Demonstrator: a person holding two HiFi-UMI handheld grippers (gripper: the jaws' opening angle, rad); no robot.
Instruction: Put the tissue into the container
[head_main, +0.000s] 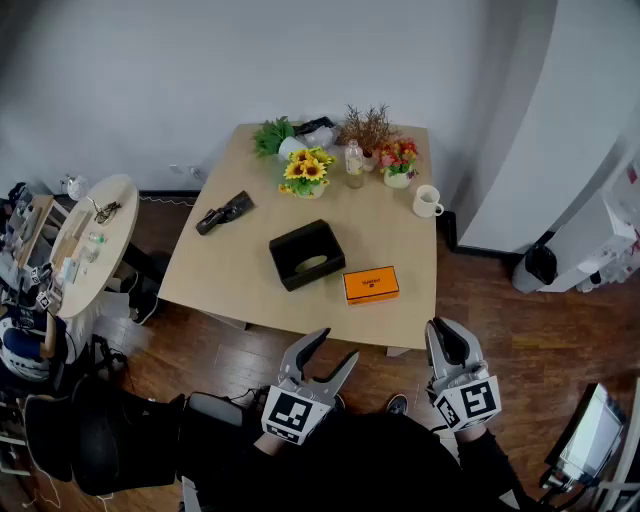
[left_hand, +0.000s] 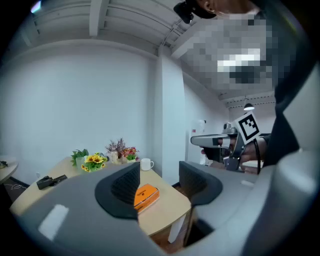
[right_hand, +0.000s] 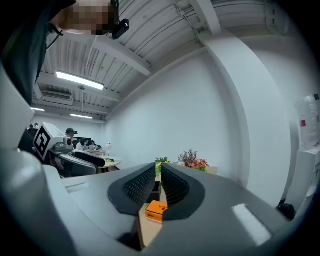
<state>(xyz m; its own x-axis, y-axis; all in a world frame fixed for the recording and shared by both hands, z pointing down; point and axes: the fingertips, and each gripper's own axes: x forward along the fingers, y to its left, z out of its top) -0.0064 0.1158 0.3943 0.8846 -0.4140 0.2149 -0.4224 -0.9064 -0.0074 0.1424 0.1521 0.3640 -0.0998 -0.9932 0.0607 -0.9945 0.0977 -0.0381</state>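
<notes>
Head view shows both claws hanging short of the surface (head_main: 240, 275), over the floor and well apart from everything on it. The left claw (head_main: 336, 346) is spread with nothing between its jaws. The right claw (head_main: 441, 328) has its jaws pressed nearly together, also empty.

The orange box (head_main: 370, 285), most likely the tissue pack, lies flat near the surface's front edge. It sits just beside the black container (head_main: 300, 250), apart from it, on the side toward the right claw. Something pale shows through the container's top opening; what it is cannot be told.

Risks, as judgements:
- The right claw would have to spread before reaching. If it arrives closed, it would shove the box rather than grip it.
- The box is low and flat and close to the edge, so a glancing push could slide it off onto the floor.
- The container's opening looks narrower than its body. A tilted box could catch on the rim, and pressing down could skid or tip the container unless the other claw steadies it.
- A mug (head_main: 427, 201) and flowers (head_main: 306, 172) stand behind, and an overshoot could knock them.
</notes>
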